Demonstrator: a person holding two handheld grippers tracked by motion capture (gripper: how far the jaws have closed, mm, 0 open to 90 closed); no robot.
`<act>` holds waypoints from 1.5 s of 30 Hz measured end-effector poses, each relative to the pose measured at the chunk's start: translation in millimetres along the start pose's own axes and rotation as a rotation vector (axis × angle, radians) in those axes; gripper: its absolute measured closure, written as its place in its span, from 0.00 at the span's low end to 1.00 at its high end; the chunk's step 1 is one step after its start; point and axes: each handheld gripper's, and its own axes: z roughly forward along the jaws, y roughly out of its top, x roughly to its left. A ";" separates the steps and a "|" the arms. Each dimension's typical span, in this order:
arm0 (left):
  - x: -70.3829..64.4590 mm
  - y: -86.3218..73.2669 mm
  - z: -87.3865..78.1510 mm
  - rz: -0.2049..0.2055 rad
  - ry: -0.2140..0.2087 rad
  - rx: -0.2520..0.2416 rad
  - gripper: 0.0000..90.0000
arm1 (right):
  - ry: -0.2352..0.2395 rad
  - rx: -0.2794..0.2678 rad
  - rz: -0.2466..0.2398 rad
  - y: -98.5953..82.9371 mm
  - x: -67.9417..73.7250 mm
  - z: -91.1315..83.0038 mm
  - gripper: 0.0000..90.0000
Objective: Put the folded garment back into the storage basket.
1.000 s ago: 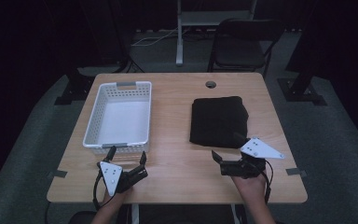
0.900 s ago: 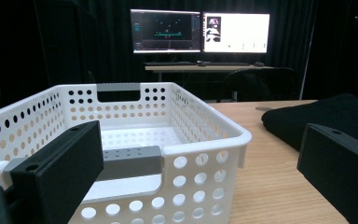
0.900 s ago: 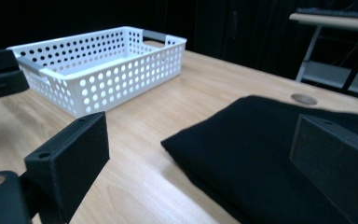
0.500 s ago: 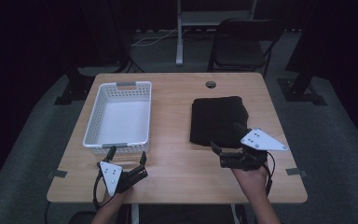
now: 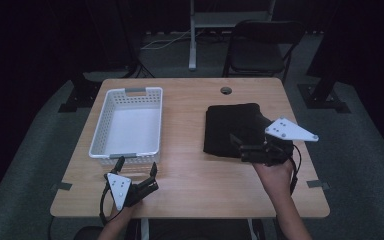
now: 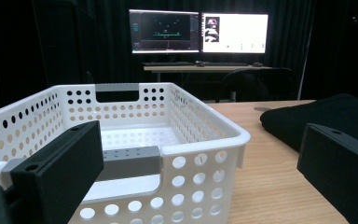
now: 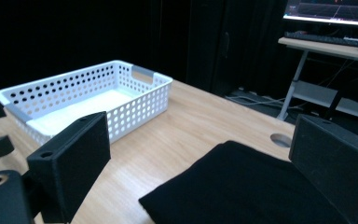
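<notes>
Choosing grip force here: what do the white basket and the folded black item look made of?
The white basket looks like rigid, smooth moulded plastic: even round perforations, thin walls, grey handle inserts. The folded black cloth seems a soft matte fabric: rounded stacked edges, no shine. Its exact textile cannot be told.

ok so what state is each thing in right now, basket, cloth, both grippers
white basket: upright on the table, nothing inside
black cloth: folded, lying flat on the table, right of the basket
left gripper: open, at the basket's near end, holding nothing
right gripper: open, over the cloth's near right part, not closed on it
table: bears the basket and the cloth
</notes>
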 end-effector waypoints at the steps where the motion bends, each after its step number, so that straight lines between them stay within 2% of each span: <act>1: 0.0 0.0 0.0 0.000 0.000 0.000 0.02 | 0.000 0.000 0.000 0.0 0.0 0.0 0.06; 6: 0.0 0.0 -0.1 0.000 -0.001 0.000 0.02 | -0.010 0.013 0.013 8.2 -9.6 5.1 0.06; 8: 0.0 0.0 0.0 0.000 -0.001 0.000 0.02 | -0.006 0.026 0.024 9.3 -13.5 7.4 0.06; 15: 0.1 0.0 -0.1 0.000 -0.004 0.000 0.02 | -0.037 0.031 0.051 10.1 -25.7 15.0 0.06; 19: 0.1 0.0 0.1 0.000 -0.004 0.001 0.02 | -0.038 0.059 0.077 10.0 -37.5 20.8 0.06; 25: -0.1 0.0 0.2 -0.001 -0.005 0.002 0.02 | -0.057 0.104 0.138 2.4 -60.5 33.0 0.06; 37: -0.2 0.0 0.3 -0.003 -0.005 0.001 0.02 | -0.083 0.172 0.186 -4.6 -82.6 55.5 0.06; 45: -0.3 0.1 0.7 -0.002 -0.005 0.004 0.02 | -0.096 0.217 0.258 -17.1 -102.1 68.1 0.06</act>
